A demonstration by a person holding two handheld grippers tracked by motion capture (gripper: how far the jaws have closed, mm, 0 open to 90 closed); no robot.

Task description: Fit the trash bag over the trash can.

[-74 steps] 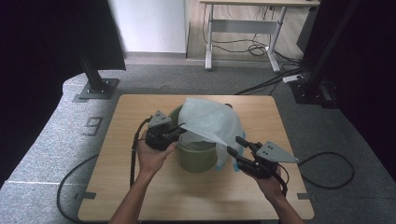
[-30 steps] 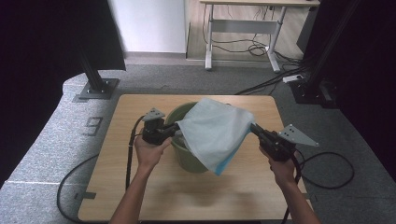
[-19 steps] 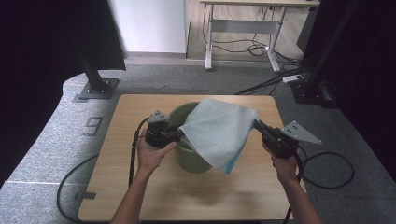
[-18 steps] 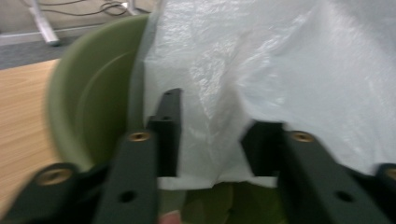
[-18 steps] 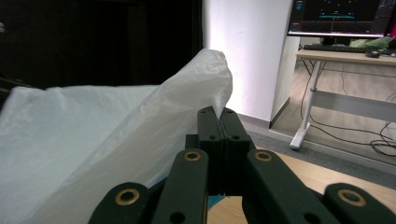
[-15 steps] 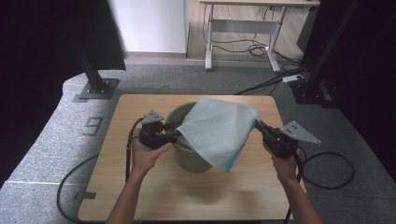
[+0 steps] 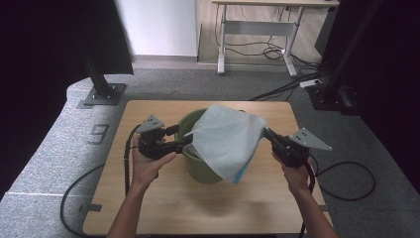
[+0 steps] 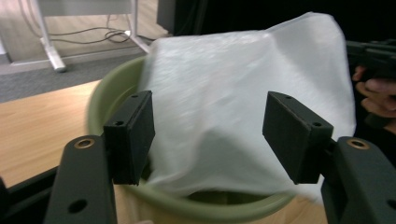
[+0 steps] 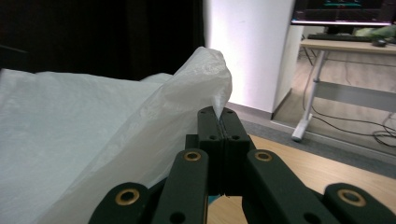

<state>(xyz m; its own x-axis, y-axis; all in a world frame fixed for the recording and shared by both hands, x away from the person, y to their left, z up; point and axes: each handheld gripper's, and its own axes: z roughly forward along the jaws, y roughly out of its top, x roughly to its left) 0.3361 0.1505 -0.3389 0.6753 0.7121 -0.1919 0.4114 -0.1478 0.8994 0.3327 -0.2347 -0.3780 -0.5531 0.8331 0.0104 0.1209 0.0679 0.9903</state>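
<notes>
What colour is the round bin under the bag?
Olive green; the bin shows best in the high view.

High view: overhead, facing forward-down on worktop (image 7: 148,208). Both gripper views: close, level, sharing the white bag (image 7: 225,141) over the bucket (image 7: 198,168).

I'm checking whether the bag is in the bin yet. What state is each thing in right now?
white bag: unfolded, draped over the bin's rim, hanging down its front, not tucked inside.
green bin: upright on the table, partly covered.
left gripper: jaws open, just been opening, nothing pinched.
right gripper: shut on the bag's edge, holding it up.
</notes>
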